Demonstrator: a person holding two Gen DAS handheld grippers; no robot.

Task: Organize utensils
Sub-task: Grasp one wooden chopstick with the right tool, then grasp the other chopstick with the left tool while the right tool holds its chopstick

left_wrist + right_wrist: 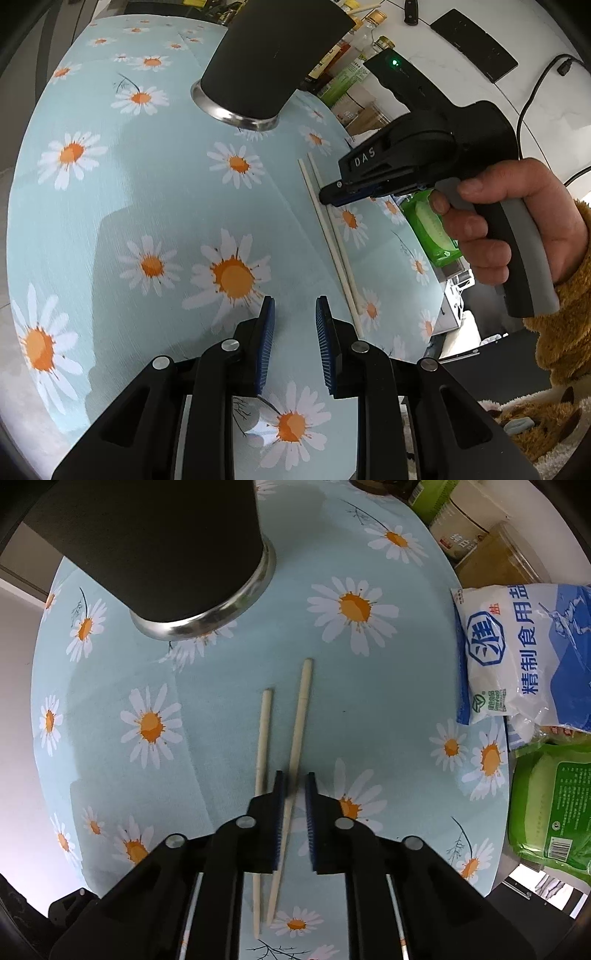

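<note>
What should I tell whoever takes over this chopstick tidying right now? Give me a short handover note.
Left tool: open, empty, over the daisy-print tablecloth.
Right tool: pointing down, closed on one pale wooden chopstick, which looks not yet lifted off the cloth.
Second pale chopstick: flat on the cloth beside it, untouched.
Black cylindrical holder with a steel base: upright beyond the chopsticks.
Done: nothing visibly stowed.
Left: probably lift each chopstick into the holder.
</note>
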